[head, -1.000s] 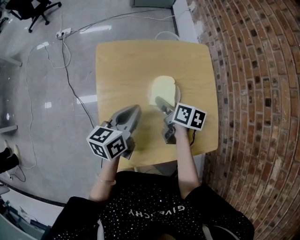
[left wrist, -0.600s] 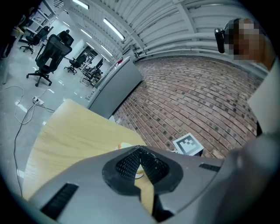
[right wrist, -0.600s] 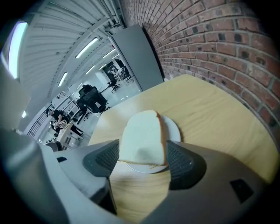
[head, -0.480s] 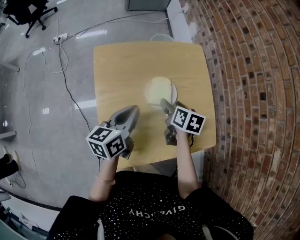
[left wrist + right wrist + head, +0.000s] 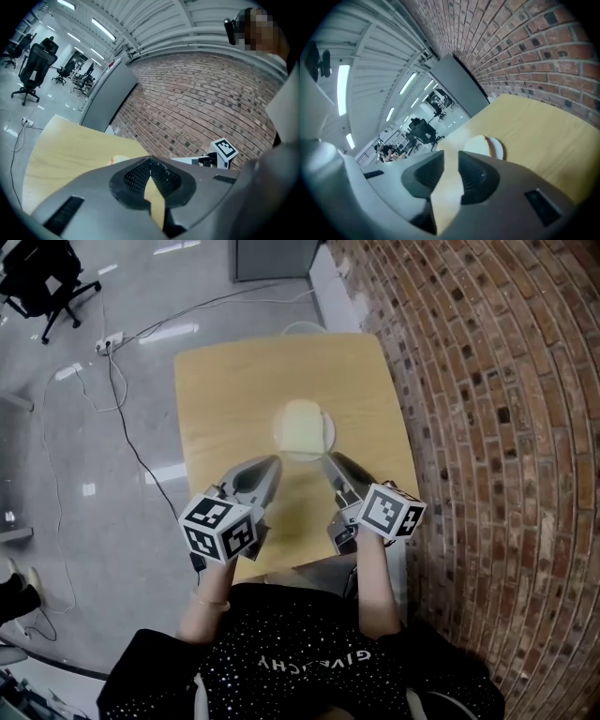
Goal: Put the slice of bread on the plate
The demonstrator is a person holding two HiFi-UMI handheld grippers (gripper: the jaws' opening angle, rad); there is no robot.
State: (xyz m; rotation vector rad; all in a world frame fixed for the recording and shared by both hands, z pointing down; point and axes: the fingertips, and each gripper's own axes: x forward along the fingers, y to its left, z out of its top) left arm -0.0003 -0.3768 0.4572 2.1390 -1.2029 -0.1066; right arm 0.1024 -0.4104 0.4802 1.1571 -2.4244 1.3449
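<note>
Where the slice of bread (image 5: 300,426) lies is flat on the white plate (image 5: 329,435), around the middle of the wooden table (image 5: 220,381) and a little toward its right side. The slice covers most of the plate, so mainly the plate's right rim shows.

Your right gripper (image 5: 330,459) is the closer of the two. It hangs just on the near side of the plate, apart from both bread and plate, and points away from you toward them. Its jaws stand a narrow gap apart and are closing, with nothing between them; only bare table shows through the gap.

Your left gripper (image 5: 270,465) hangs just left of the right one, off the plate's near-left edge and clear of it. Its jaw tips are pressed together on nothing.

To the right of the table runs a brick wall (image 5: 487,427). To the left is grey floor (image 5: 75,456), with an office chair (image 5: 42,273) at the far left.
</note>
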